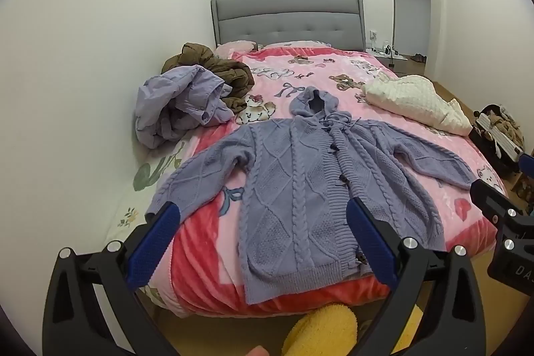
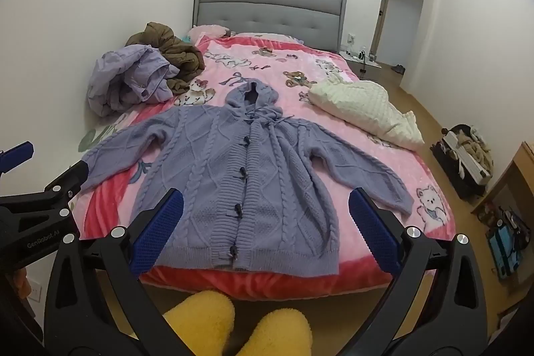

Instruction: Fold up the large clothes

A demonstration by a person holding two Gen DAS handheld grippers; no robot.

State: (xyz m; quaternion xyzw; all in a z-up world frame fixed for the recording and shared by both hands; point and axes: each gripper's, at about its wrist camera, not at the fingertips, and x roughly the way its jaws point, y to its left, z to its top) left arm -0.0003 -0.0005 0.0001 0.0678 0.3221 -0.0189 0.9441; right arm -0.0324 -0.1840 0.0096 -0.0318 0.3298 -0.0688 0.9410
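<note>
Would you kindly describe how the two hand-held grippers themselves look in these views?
Both match: the left hand-held gripper and right hand-held gripper have black, triangular cut-out frames with silver bolts, and long fingers faced with textured blue pads. White lettering marks each body, seen from the other's camera. No cables or sleeves are visible.

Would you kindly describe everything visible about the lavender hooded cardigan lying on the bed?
The lavender hooded cardigan is a chunky cable-and-diamond knit with a ribbed front band, dark toggle buttons, a drawstring and a hood. It lies flat, front up and fastened, on the pink teddy-print blanket, hood toward the headboard, sleeves spread out and angled down, hem near the foot edge. Only the blanket touches it; neither tool does.
</note>
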